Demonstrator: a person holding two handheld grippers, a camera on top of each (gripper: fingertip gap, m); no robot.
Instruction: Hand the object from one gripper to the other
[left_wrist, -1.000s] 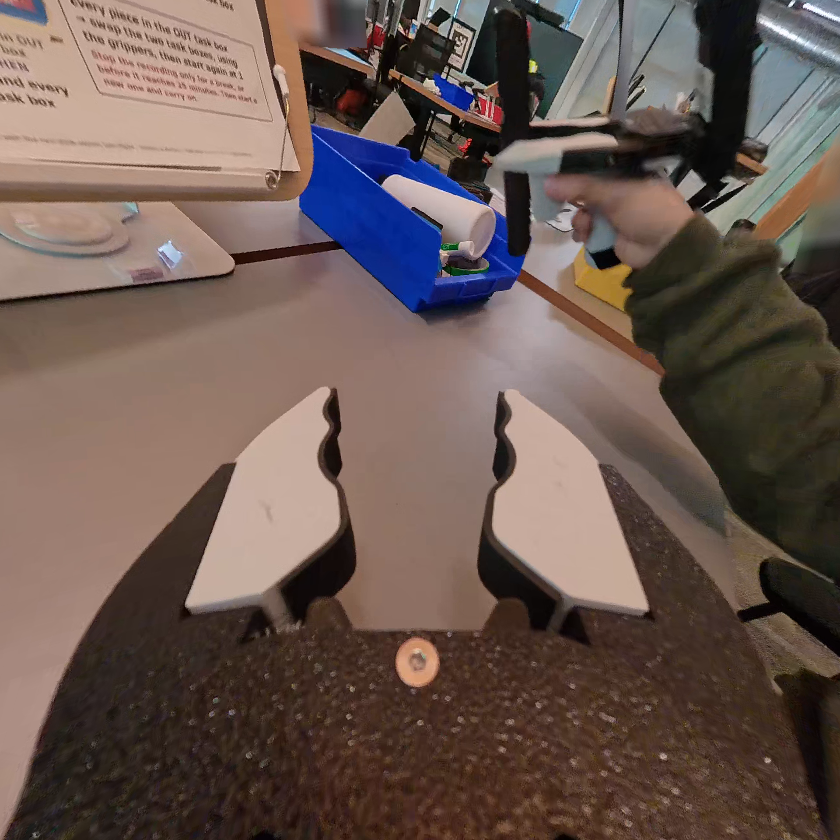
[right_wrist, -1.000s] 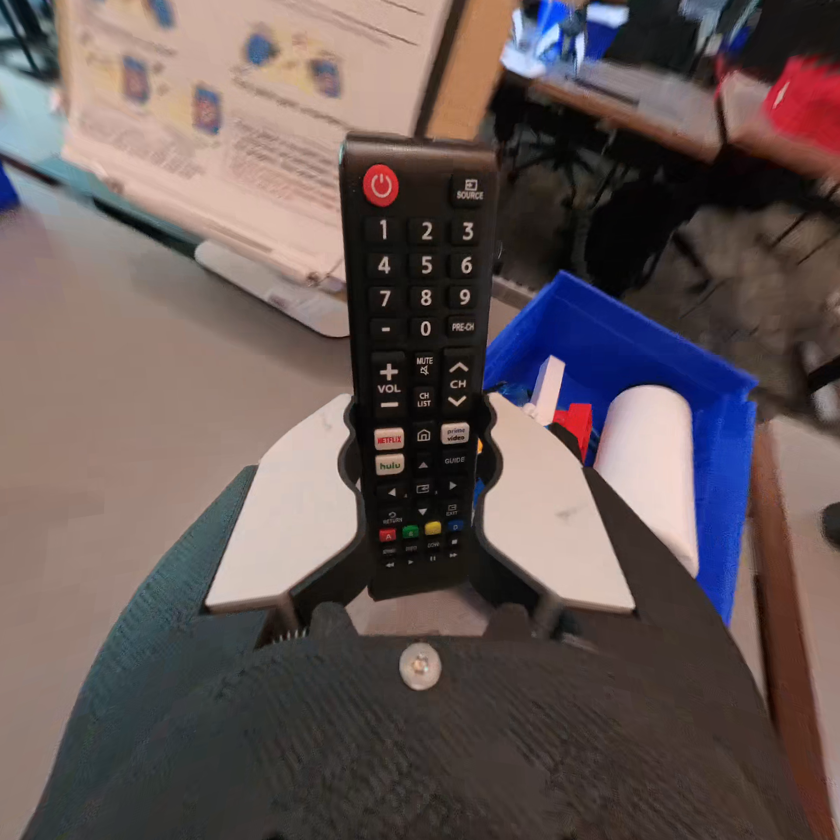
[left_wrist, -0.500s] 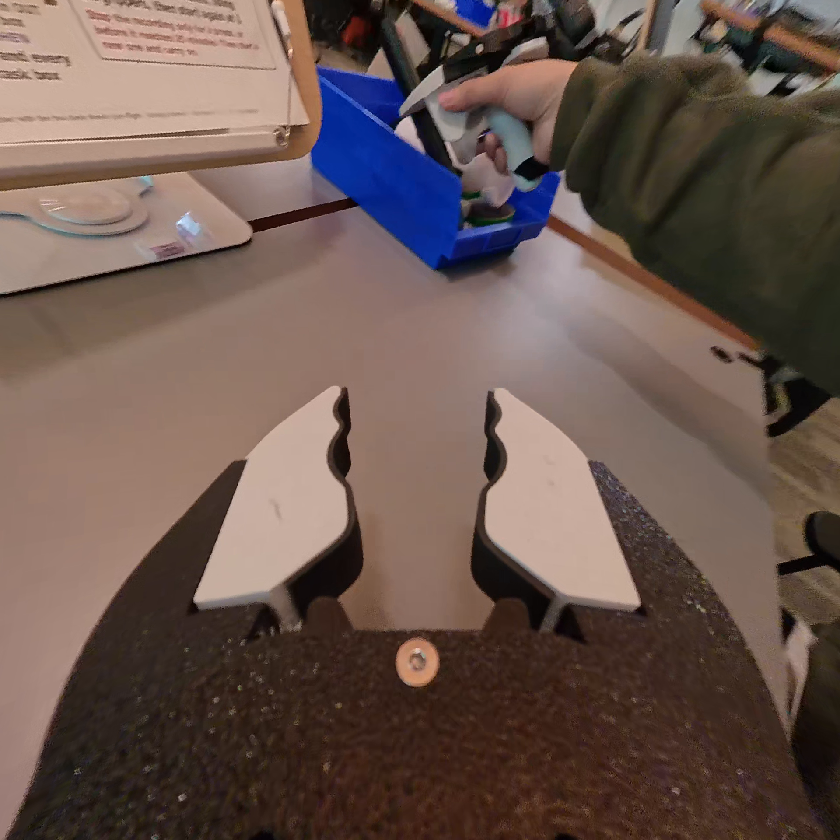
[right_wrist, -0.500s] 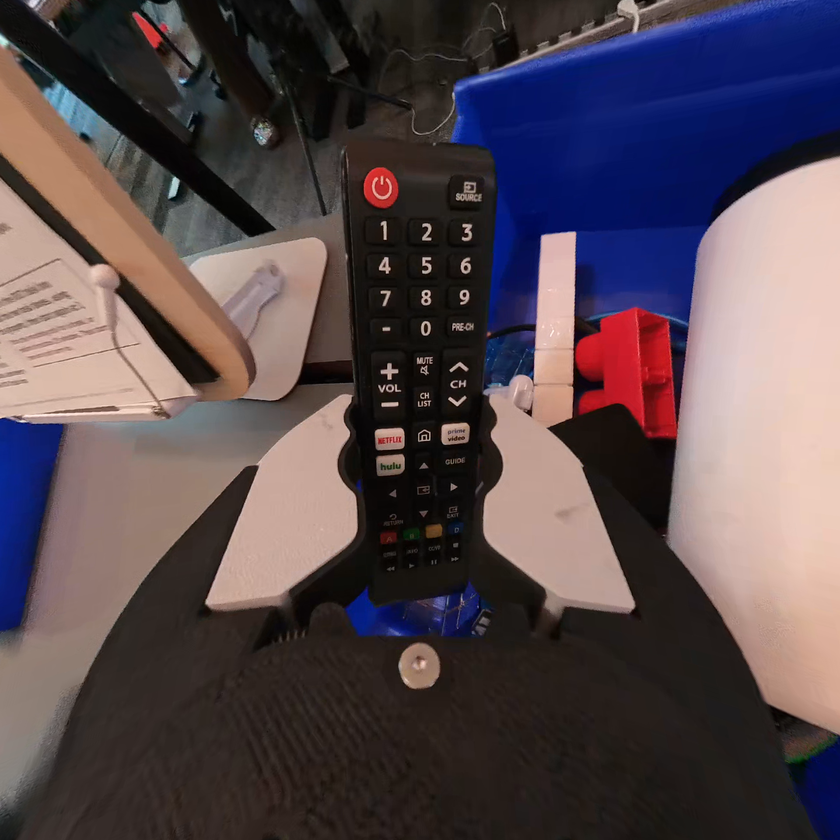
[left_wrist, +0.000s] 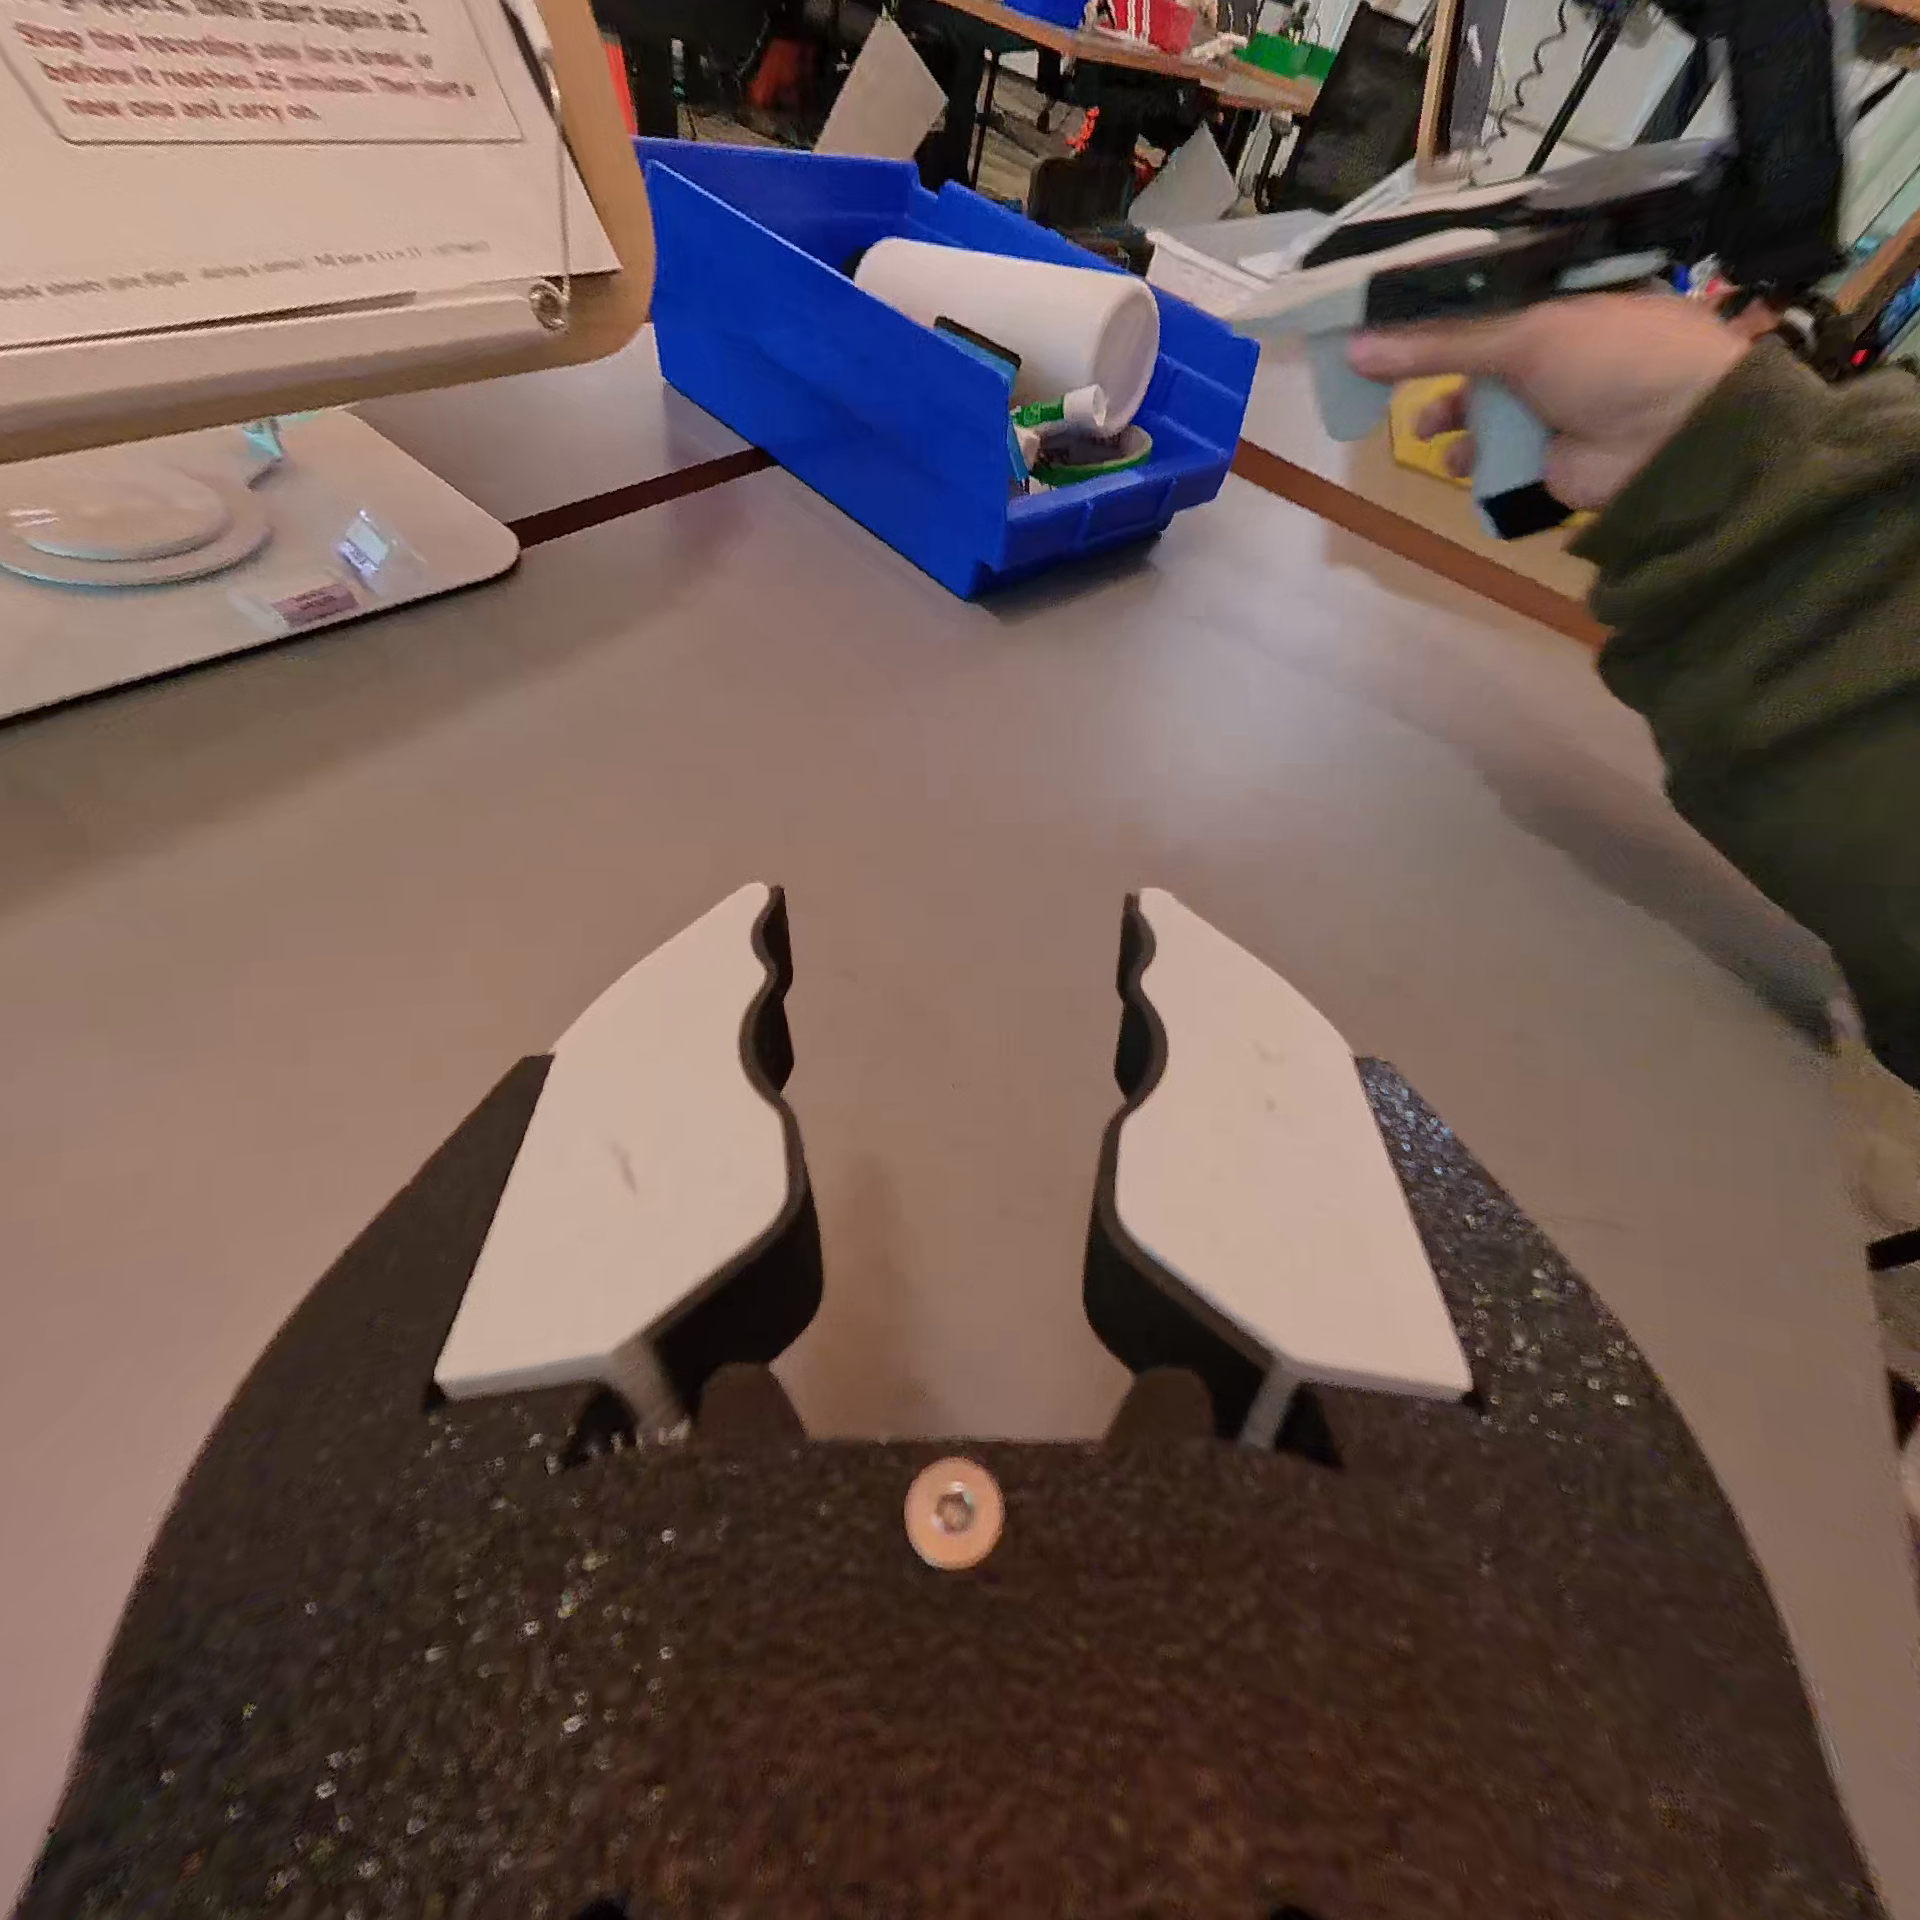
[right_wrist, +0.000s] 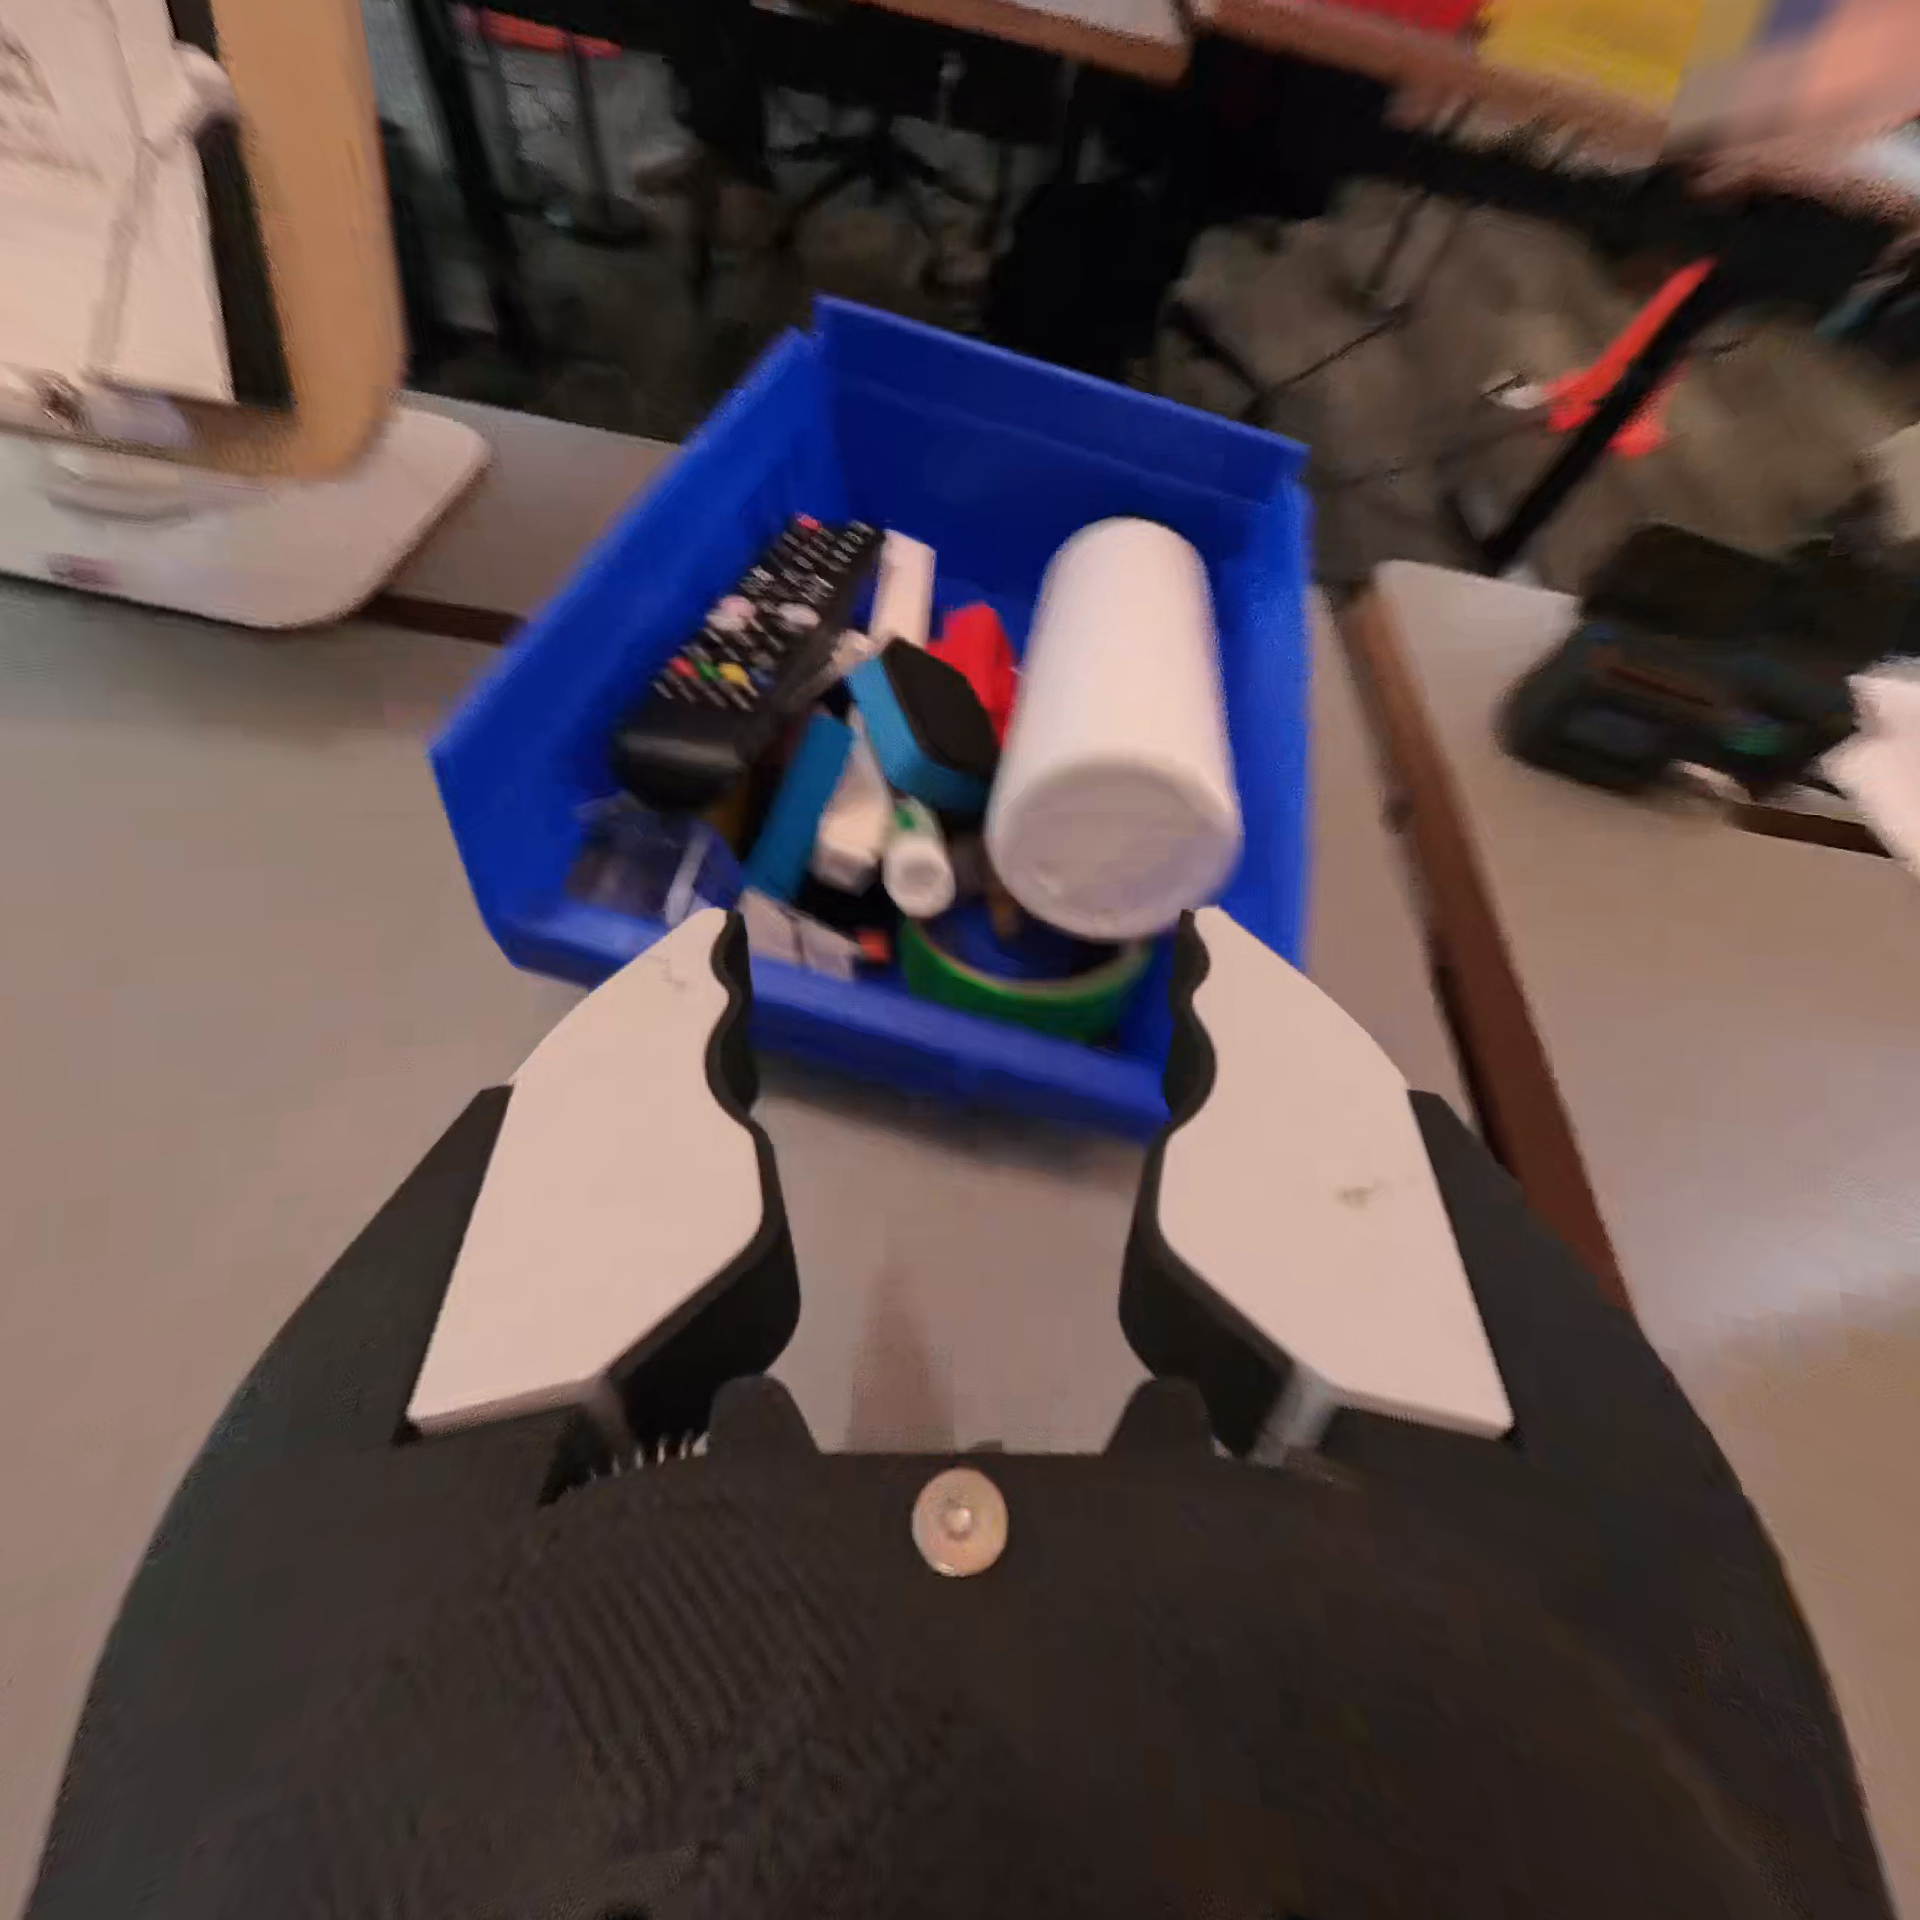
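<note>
A black TV remote (right_wrist: 753, 649) lies in the blue bin (right_wrist: 520, 748), at its left side, among other items. My right gripper (right_wrist: 956, 940) is open and empty, held above the table just in front of the bin. In the left wrist view it (left_wrist: 1278, 301) is seen held by a hand at the upper right, beside the bin (left_wrist: 831, 384). My left gripper (left_wrist: 951, 904) is open and empty, low over the grey table (left_wrist: 935, 748), well short of the bin. The remote is hidden in the left wrist view.
The bin also holds a white cylinder (right_wrist: 1117, 727), a green tape roll (right_wrist: 1023, 987), a red block (right_wrist: 971, 644) and small blue and white items. A document stand (left_wrist: 260, 208) on a white base stands at the back left. A green sleeve (left_wrist: 1787, 644) reaches in at right. The left gripper's tips are roughly 40 cm from the right gripper's. To reach the black TV remote (right_wrist: 753, 649) in a straight line is about 15 cm for my right fingers, about 40 cm for my left.
The right gripper let go of the remote into the blue bin, opened, and drew back from the bin. The left gripper stayed open in place.
</note>
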